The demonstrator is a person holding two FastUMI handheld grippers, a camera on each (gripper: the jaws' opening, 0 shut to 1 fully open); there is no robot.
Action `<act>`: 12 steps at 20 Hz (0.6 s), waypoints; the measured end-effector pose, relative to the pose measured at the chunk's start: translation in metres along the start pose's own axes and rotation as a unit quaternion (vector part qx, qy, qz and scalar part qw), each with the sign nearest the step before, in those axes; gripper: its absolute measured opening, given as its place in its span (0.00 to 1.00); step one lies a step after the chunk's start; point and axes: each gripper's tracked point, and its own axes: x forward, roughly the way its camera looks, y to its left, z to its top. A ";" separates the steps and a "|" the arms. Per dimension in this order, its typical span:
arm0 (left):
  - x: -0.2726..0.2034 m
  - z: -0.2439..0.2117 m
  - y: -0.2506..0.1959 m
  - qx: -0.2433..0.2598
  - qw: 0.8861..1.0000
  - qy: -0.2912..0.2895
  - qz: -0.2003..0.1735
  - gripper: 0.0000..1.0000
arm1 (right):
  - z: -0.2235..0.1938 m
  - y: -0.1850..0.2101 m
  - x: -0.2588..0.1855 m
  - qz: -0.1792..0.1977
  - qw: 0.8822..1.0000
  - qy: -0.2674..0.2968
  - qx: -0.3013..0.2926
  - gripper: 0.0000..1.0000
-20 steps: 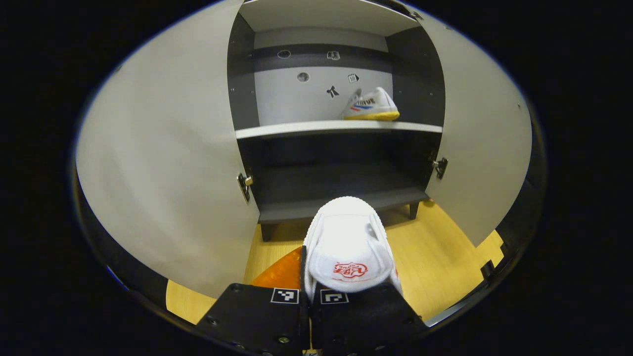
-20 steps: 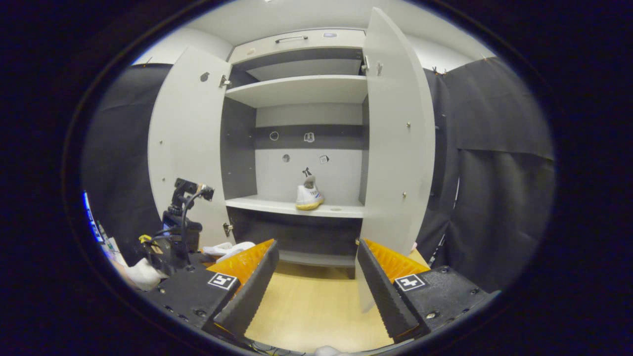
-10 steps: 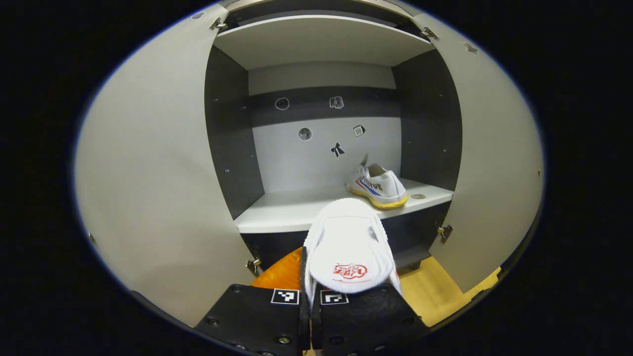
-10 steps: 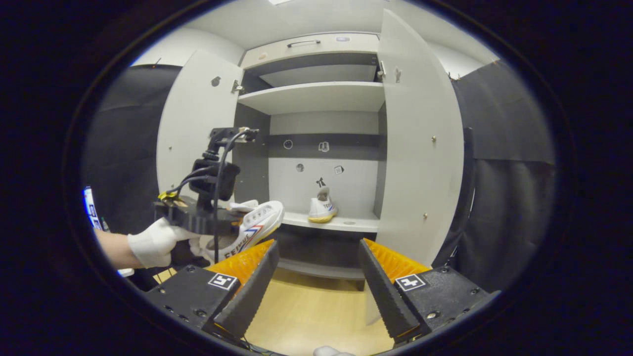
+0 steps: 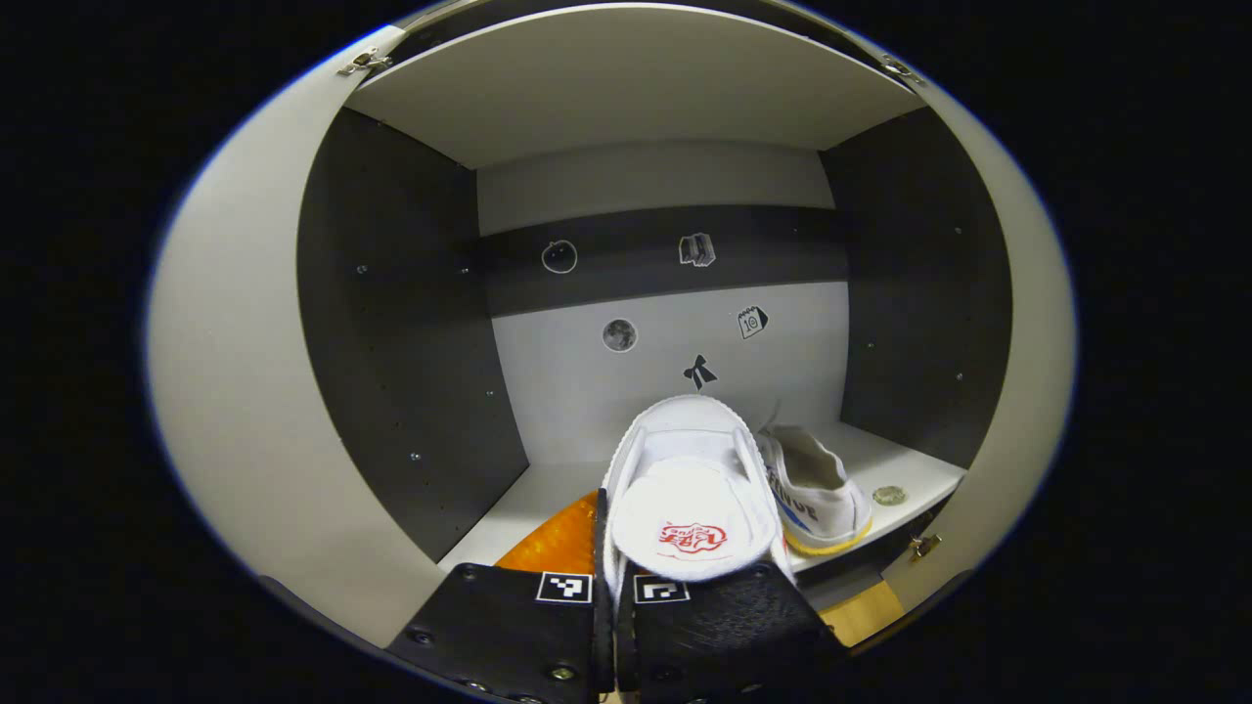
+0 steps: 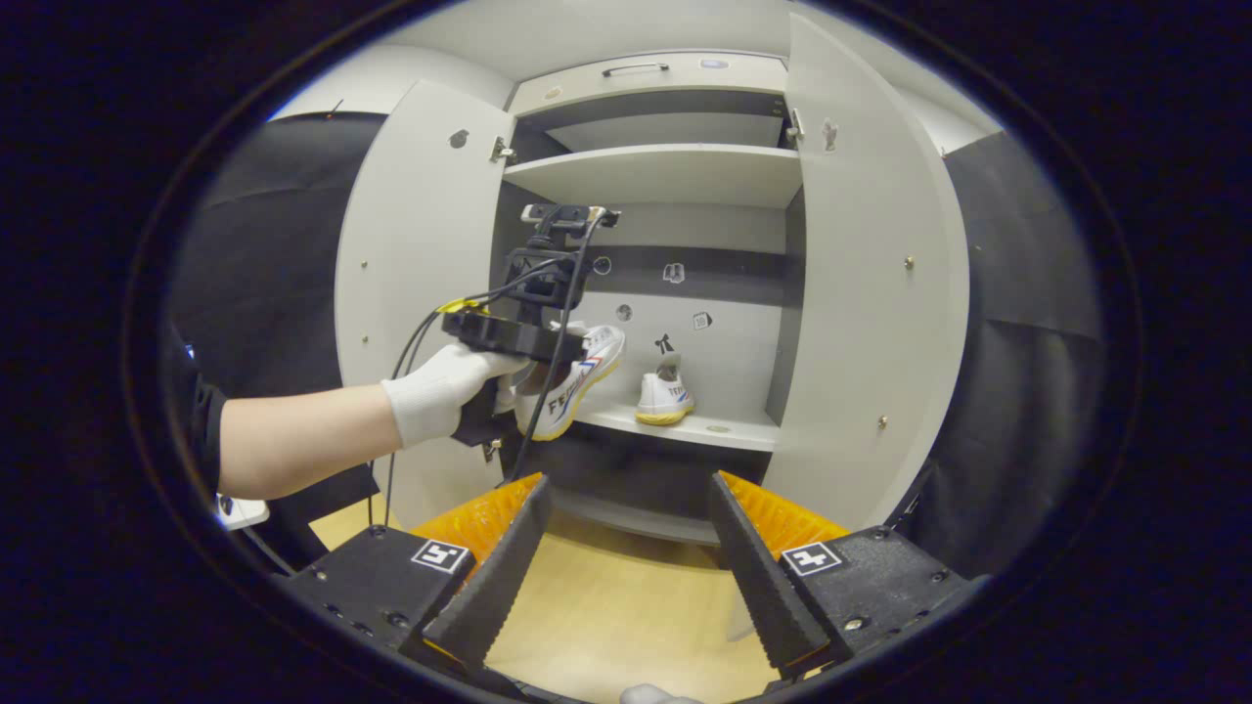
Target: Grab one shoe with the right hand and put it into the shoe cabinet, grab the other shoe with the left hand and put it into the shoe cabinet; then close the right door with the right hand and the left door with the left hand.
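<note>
My left gripper (image 5: 612,579) is shut on the heel end of a white shoe (image 5: 687,489) with a red mark on its insole. The shoe's toe points into the open shoe cabinet, over the middle shelf (image 5: 533,499). The other white shoe (image 5: 820,486), yellow-soled, stands on that shelf just to the right. In the right gripper view a gloved hand (image 6: 440,386) holds the left gripper (image 6: 543,354) with the shoe (image 6: 577,383) at the shelf's front edge (image 6: 704,426), left of the standing shoe (image 6: 665,397). My right gripper (image 6: 626,548) hangs open and holds nothing, back from the cabinet.
Both cabinet doors stand open: the left door (image 6: 411,244) and the right door (image 6: 871,293). A small round disc (image 5: 888,495) lies on the shelf at the right. An upper shelf (image 6: 665,171) is above. Wooden floor (image 6: 606,606) lies under my right gripper.
The left gripper has carried its shoe up and forward, from below shelf height to over the middle shelf beside the standing shoe. The right gripper has stayed open and shifted only slightly.
</note>
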 end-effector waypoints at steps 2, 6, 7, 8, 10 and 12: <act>0.017 0.006 -0.003 -0.001 1.000 0.000 0.008 0.12 | -0.005 -0.002 -0.001 -0.001 1.000 0.009 -0.007 1.00; 0.062 0.001 -0.006 0.009 1.000 0.014 0.019 0.12 | -0.019 -0.013 -0.003 -0.011 0.999 0.031 -0.007 1.00; 0.069 -0.003 -0.006 0.004 1.000 0.020 0.020 0.12 | -0.020 -0.016 -0.004 -0.013 0.999 0.033 -0.007 1.00; 0.073 -0.006 -0.006 -0.003 0.999 0.031 0.022 0.12 | -0.023 -0.018 -0.004 -0.015 0.999 0.037 -0.007 1.00; 0.080 -0.013 -0.007 -0.015 0.999 0.048 0.019 0.02 | -0.025 -0.022 -0.004 -0.018 0.999 0.043 -0.005 1.00; 0.082 -0.018 -0.009 -0.011 0.998 0.065 0.016 0.12 | -0.029 -0.023 -0.002 -0.017 0.999 0.049 -0.001 1.00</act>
